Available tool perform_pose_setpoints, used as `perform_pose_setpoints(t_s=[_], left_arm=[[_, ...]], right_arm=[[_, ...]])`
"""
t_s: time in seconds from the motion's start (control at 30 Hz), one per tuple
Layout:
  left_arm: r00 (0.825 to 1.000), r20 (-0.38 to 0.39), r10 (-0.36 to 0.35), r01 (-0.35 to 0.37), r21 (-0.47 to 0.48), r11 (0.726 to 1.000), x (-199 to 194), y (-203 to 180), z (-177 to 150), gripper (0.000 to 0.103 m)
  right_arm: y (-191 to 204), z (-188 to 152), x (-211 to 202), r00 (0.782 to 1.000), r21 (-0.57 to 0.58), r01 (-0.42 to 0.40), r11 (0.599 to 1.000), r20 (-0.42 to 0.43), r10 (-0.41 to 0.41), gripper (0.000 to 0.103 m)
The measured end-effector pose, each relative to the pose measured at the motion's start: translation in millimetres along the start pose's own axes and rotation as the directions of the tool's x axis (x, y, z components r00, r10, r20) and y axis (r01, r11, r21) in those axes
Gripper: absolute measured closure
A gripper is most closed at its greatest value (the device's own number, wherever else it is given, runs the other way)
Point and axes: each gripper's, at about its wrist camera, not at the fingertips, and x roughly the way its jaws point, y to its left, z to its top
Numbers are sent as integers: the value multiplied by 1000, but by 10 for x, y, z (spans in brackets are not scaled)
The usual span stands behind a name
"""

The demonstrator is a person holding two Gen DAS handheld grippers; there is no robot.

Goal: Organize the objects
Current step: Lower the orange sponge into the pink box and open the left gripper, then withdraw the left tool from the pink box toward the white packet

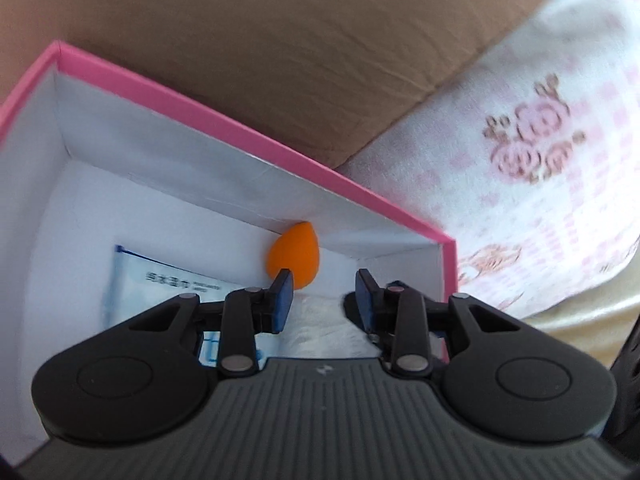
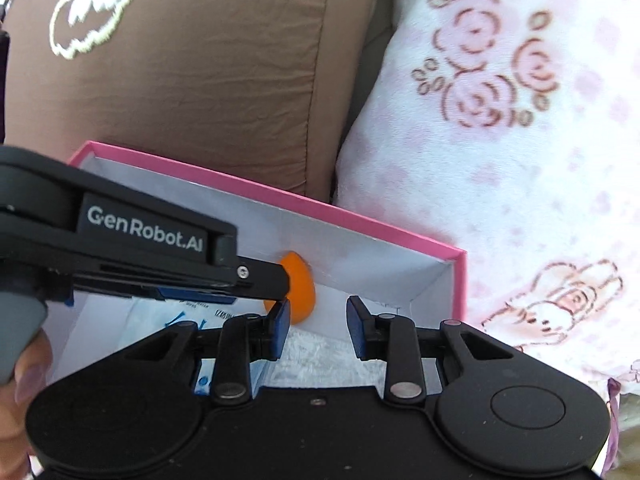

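Observation:
A pink box (image 1: pixel 248 132) with white inner walls lies open below both grippers; it also shows in the right wrist view (image 2: pixel 360 222). Inside lie an orange egg-shaped sponge (image 1: pixel 291 254) against the far wall, a white-and-blue packet (image 1: pixel 160 280) on the left and a white fluffy cloth (image 1: pixel 320 332). My left gripper (image 1: pixel 323 296) is open and empty above the cloth. My right gripper (image 2: pixel 317 326) is open and empty over the same cloth (image 2: pixel 328 360), near the sponge (image 2: pixel 302 292). The left gripper's body (image 2: pixel 140 256) crosses the right wrist view and hides part of the packet (image 2: pixel 180 320).
A brown cushion (image 2: pixel 200 60) stands behind the box. A white-and-pink flowered blanket (image 2: pixel 520 140) lies to the right of it. A thumb (image 2: pixel 28 372) shows at the left edge of the right wrist view.

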Motion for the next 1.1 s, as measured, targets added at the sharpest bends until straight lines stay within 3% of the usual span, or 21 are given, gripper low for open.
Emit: perform_pose_setpoints(t_s=[0.2,0.37,0.6,0.83,1.1], left_arm=[[999,-14,40,-39,91,995,-263,-126,-101,71],[985,-18,172,-164,223,961,-515,-325,-206,71],[988,-23,151,-140,265,954,-1044,-332,-350,71],[985,-7,172,-157,362,919,-1461,-546,-493,70],[984,14,178,-166,437,884,-1956,-741,-804,67]], right_arm=[[-46,-126,-331,997,52,-82,995,15,81,68],[-4,-231,-637,992,73,-127,989,26,125,67],[154,-408,-1002,990,114,-144,983,30,141,65],[198,-537,-1548,985,105,-168,980,69,161,62],[250,-671,-1872,973,96,-215,972,101,206,57]])
